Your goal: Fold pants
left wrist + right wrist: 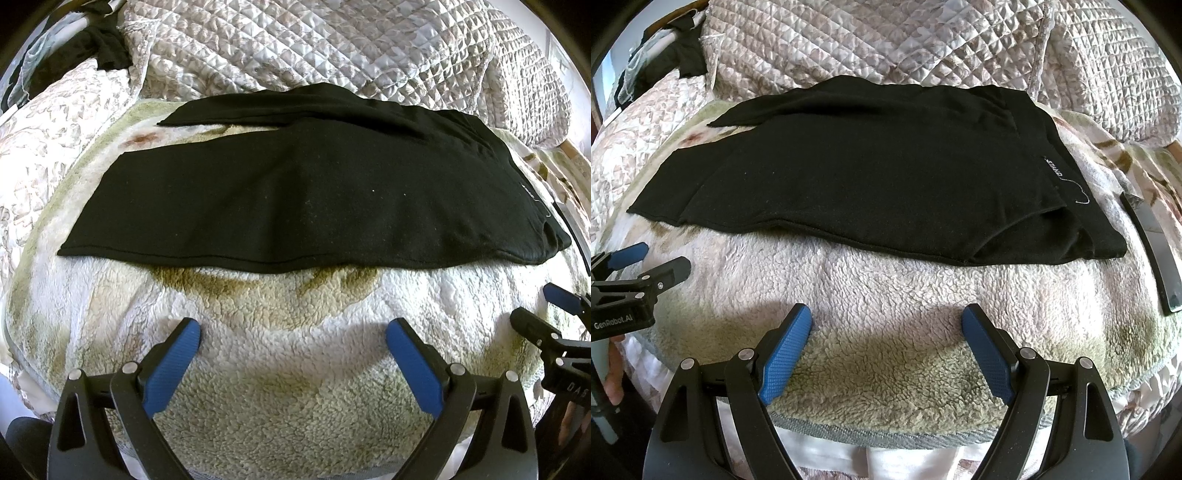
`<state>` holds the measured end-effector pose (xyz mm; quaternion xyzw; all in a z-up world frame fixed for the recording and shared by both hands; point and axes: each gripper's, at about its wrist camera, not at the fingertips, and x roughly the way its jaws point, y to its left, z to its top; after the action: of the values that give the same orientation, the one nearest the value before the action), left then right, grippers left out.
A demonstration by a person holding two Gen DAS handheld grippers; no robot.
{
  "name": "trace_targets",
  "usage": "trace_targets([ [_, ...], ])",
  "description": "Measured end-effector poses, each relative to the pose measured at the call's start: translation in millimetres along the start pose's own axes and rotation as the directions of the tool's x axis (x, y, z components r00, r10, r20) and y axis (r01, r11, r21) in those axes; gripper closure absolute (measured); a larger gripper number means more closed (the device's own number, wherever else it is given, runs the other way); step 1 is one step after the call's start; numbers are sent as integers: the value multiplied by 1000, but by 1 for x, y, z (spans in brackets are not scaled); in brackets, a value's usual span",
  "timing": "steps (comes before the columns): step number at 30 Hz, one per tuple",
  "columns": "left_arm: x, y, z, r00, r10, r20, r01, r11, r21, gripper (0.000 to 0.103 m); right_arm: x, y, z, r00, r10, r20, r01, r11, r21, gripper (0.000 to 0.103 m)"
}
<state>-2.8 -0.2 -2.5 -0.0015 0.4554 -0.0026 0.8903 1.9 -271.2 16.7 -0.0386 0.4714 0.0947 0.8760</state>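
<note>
Black pants lie flat across a fleecy blanket, legs to the left, waistband to the right. They also show in the right wrist view, with a small white label near the waist. My left gripper is open and empty, hovering over the blanket in front of the pants' near edge. My right gripper is open and empty too, also short of the near edge. Each gripper shows in the other's view: the right at the far right, the left at the far left.
A quilted bedspread is bunched behind the pants. A dark garment lies at the back left. A long dark flat object rests on the blanket right of the waistband. The blanket's grey hem runs below my right gripper.
</note>
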Motion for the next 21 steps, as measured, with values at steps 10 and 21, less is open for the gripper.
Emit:
trace_targets([
  [10,-3,0,0,1000,-11,0,11,1000,4,1,-10,-9,-1,998,60,4,-60,998,36,20],
  [21,-7,18,13,1000,-14,18,15,999,-41,4,-17,-30,7,998,57,33,-60,993,97,20],
])
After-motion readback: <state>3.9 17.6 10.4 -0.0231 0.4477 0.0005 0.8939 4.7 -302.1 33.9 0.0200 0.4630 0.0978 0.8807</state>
